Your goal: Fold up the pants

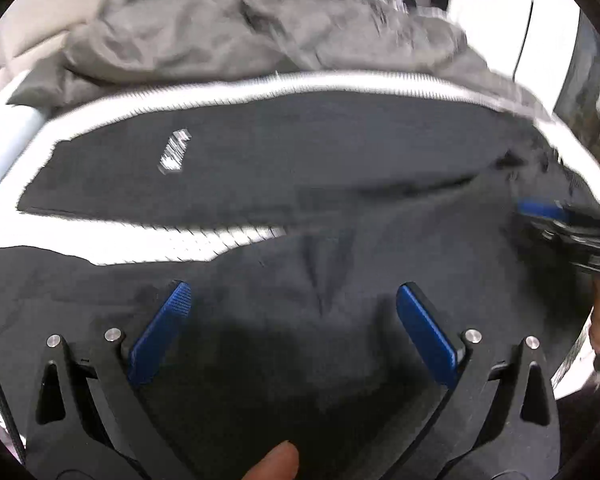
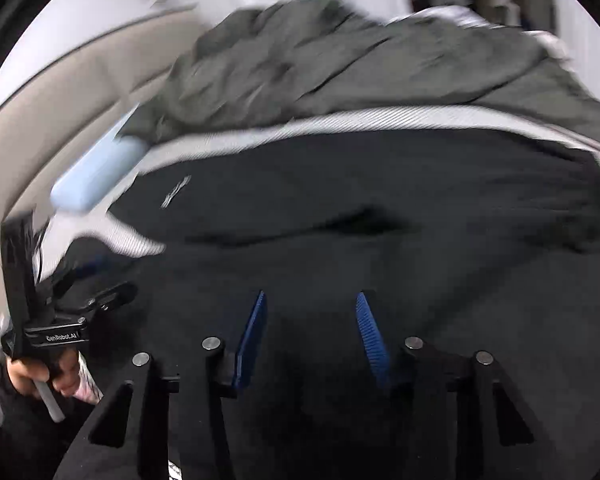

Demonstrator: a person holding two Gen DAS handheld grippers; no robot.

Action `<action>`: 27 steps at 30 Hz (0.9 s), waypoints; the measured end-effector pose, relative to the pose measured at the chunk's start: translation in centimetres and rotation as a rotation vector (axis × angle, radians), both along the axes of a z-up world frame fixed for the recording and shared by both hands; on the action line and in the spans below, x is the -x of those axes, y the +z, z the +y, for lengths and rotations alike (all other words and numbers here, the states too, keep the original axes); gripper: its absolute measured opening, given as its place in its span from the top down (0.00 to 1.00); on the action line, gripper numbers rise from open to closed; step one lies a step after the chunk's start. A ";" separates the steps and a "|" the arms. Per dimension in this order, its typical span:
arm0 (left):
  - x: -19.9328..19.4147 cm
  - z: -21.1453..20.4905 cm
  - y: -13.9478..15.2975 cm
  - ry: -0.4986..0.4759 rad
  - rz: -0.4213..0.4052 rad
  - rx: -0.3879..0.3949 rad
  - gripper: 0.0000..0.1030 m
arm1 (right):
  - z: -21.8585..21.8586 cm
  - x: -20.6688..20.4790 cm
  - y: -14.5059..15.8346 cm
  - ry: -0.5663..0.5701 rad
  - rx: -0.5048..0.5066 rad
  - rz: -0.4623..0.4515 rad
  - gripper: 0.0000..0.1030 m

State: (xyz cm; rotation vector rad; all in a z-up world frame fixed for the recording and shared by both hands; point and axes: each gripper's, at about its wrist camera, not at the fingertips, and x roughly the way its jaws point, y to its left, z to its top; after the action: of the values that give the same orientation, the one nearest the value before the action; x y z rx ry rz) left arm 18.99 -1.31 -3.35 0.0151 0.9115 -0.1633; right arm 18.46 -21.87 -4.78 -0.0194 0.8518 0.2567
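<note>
Grey clothes crowd behind black pants; both grippers' jaws gape empty.

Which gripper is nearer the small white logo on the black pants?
Left. The left gripper hovers open over the near pant leg, just below the white logo. The right gripper is over the pants' other end, farther from the logo.

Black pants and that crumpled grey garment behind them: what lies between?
In both wrist views, a strip of white ribbed bedding separates the black pants from the crumpled grey garment.
</note>
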 end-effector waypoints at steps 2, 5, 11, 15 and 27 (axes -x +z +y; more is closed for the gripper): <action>-0.4 0.3 -1.1 0.029 0.047 -0.034 0.01 | 0.0 -1.4 -1.8 -0.073 0.137 0.004 0.63; -0.1 2.0 -1.3 0.078 0.058 -0.008 0.01 | -3.7 -2.0 -1.6 -0.213 0.049 0.029 0.67; 3.0 4.2 0.1 0.074 0.019 0.038 0.01 | -4.4 1.0 0.3 -0.177 -0.017 -0.038 0.65; 3.9 5.1 -1.2 0.057 0.029 -0.048 0.01 | -3.3 0.7 -1.5 -0.134 0.036 0.010 0.55; 10.3 21.4 -0.3 0.487 0.036 -0.073 0.01 | -4.8 0.4 -1.5 -0.149 0.028 0.033 0.54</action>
State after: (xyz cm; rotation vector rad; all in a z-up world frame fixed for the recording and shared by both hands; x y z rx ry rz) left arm 8.74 20.10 -3.70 -0.1419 0.9318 0.3235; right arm 18.07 -26.65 -6.26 0.0220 0.8856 0.1050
